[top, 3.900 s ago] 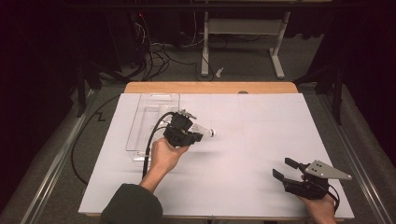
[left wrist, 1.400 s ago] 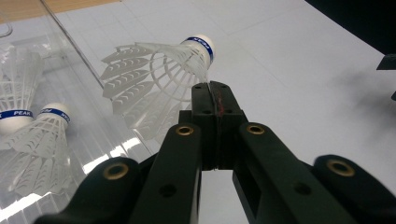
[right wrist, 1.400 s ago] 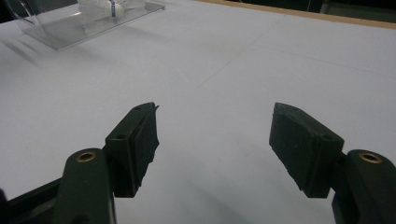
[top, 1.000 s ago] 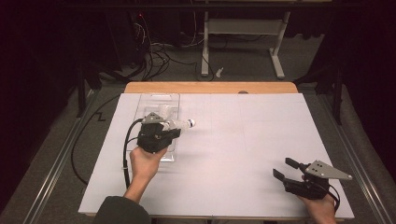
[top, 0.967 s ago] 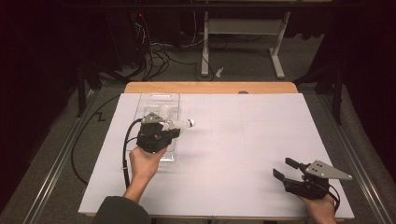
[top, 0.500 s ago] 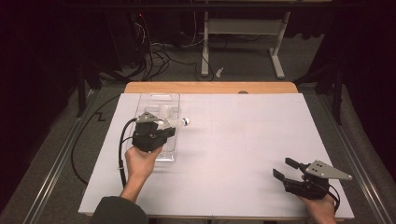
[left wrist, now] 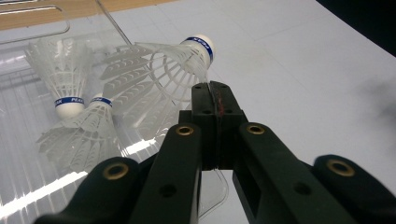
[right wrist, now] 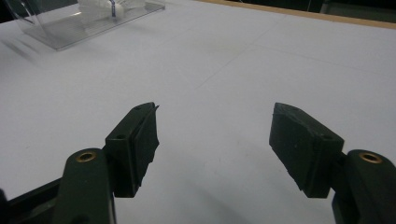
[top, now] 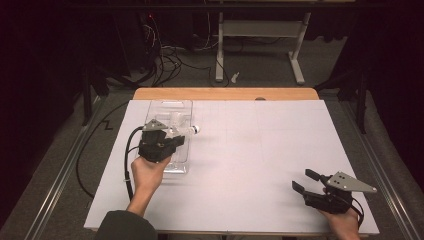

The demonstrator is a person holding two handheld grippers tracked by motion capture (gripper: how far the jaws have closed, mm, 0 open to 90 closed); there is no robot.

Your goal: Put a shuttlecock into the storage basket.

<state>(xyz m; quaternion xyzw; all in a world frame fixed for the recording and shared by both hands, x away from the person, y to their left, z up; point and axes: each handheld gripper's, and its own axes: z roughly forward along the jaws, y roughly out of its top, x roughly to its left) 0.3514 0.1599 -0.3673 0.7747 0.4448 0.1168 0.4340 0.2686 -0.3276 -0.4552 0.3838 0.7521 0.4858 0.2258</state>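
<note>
Carried leftward over the clear tray [top: 167, 107], left gripper [left wrist: 215, 93] jaws pinch a shuttlecock [left wrist: 177, 60]; right gripper [right wrist: 215, 135] gapes on white tabletop [top: 260, 150].

Left gripper [top: 172, 141]: black body, capped by a grey three-cornered plate; a black cable is looped from its rear. Jaws of matte black plastic, each link fitted with a brass-coloured rivet; a thin red line is seen along the seam between the pads. Right gripper [top: 306, 181]: same black build, grey plate with small holes. Dark olive sleeve worn on the left forearm.
</note>
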